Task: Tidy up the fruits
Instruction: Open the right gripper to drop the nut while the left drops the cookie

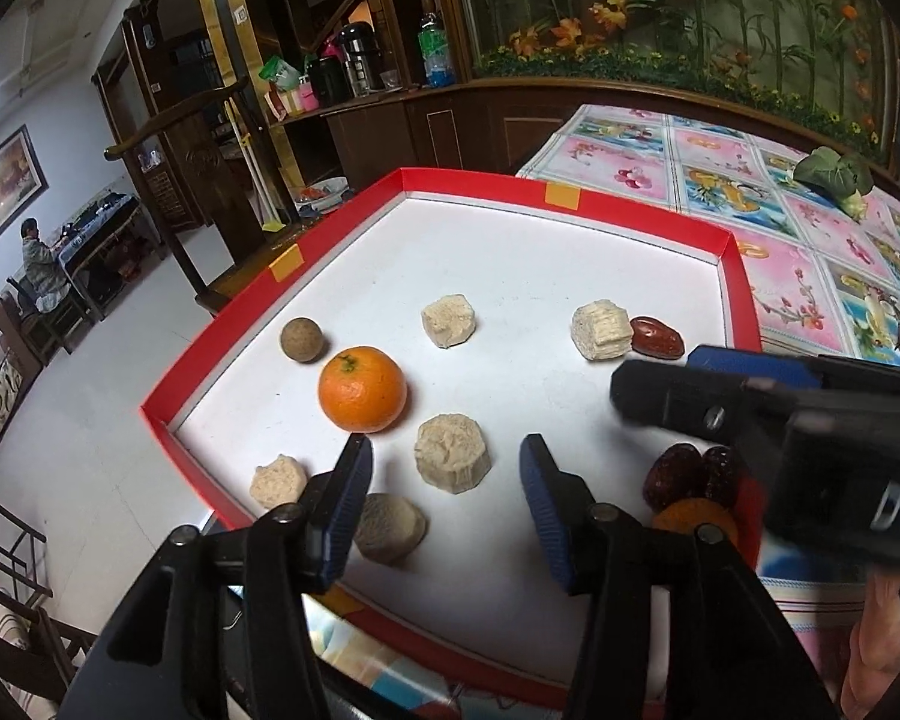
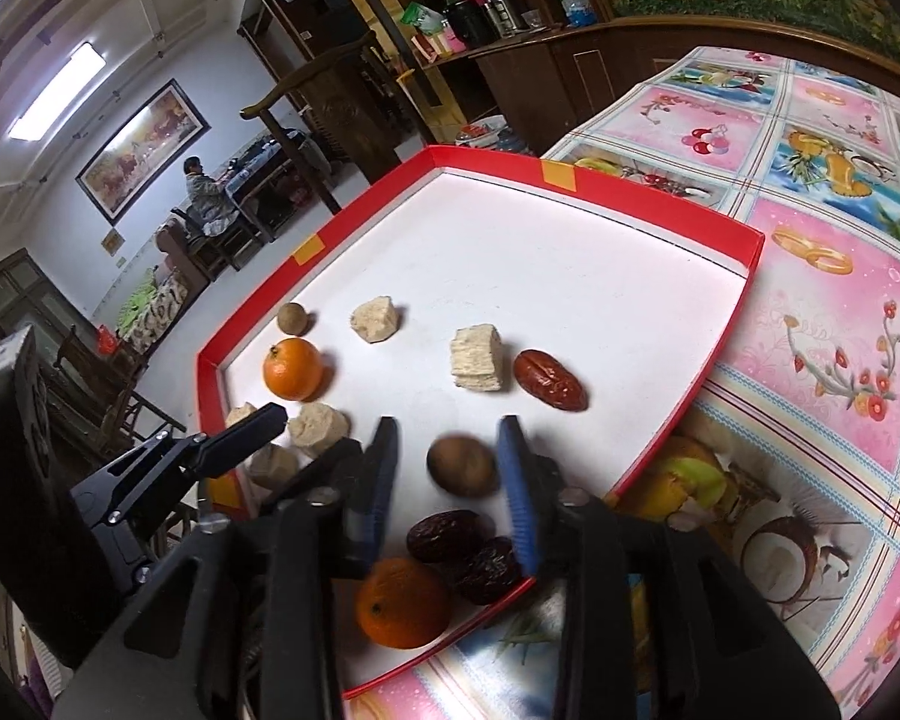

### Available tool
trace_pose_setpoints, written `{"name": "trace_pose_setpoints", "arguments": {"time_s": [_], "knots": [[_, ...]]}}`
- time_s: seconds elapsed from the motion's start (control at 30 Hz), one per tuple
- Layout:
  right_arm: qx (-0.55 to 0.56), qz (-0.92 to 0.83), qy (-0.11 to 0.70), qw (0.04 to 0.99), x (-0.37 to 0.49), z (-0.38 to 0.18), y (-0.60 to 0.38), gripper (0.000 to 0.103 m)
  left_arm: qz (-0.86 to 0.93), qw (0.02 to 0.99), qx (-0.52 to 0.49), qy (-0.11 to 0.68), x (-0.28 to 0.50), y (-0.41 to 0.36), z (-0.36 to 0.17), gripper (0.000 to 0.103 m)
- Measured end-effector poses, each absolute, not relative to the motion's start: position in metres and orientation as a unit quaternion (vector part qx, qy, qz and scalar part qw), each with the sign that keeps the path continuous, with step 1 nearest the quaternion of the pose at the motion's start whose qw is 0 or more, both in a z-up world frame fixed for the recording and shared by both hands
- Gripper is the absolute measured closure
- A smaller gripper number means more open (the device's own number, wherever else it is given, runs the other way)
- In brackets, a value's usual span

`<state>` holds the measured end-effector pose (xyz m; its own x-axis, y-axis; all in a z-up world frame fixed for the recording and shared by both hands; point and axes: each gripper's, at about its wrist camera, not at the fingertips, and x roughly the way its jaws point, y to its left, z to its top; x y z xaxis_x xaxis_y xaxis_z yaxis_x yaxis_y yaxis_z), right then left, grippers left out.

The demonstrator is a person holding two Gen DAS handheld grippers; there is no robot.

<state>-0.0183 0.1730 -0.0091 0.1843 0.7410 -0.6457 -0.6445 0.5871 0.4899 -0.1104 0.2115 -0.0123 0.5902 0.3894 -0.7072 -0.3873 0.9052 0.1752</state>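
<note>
A red-rimmed white tray (image 1: pixel 570 198) holds the fruit. My left gripper (image 1: pixel 447 480) is open, and a beige puffed cake (image 1: pixel 453 459) lies loose between its fingertips. Another cake (image 1: pixel 390 528) sits under its left finger. An orange (image 1: pixel 362 390) and a brown longan (image 1: pixel 301 339) lie just beyond. My right gripper (image 2: pixel 450 468) is open around a blurred brown round fruit (image 2: pixel 462 465), with a gap at the left pad. Below it lie two dark dates (image 2: pixel 450 534), a second orange (image 2: pixel 402 600) and, farther off, a red date (image 2: pixel 549 381).
More beige cakes (image 2: pixel 477 357) (image 2: pixel 377 318) lie mid-tray. The tray rests on a flowered tablecloth (image 2: pixel 810 300) at the table's corner. A leafy green (image 1: pixel 834 174) lies at the far right. A person sits far off in the room (image 1: pixel 39 270).
</note>
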Motion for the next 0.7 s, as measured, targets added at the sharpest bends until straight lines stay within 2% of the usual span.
{"name": "trace_pose_setpoints", "arguments": {"time_s": [0.03, 0.17, 0.23, 0.3, 0.47, 0.7], "knots": [[0.059, 0.452, 0.450, 0.768, -0.018, -0.008, 0.171, 0.048, 0.218, 0.893, -0.003, 0.393, -0.114, 0.211, -0.009, 0.043], [0.087, 0.450, 0.435, 0.775, -0.011, 0.003, 0.154, 0.048, 0.217, 0.898, -0.009, 0.384, -0.119, 0.206, -0.001, 0.031], [0.103, 0.442, 0.427, 0.782, -0.006, 0.009, 0.141, 0.047, 0.210, 0.901, -0.007, 0.380, -0.122, 0.199, 0.004, 0.030], [0.113, 0.428, 0.422, 0.791, -0.001, 0.014, 0.129, 0.046, 0.203, 0.904, -0.003, 0.377, -0.124, 0.191, 0.009, 0.023], [0.148, 0.392, 0.411, 0.810, 0.016, 0.023, 0.089, 0.045, 0.163, 0.914, 0.022, 0.371, -0.124, 0.161, 0.018, 0.023], [0.122, 0.326, 0.379, 0.858, 0.026, 0.028, -0.023, 0.045, 0.087, 0.921, 0.038, 0.378, -0.103, 0.107, 0.014, 0.023]]}}
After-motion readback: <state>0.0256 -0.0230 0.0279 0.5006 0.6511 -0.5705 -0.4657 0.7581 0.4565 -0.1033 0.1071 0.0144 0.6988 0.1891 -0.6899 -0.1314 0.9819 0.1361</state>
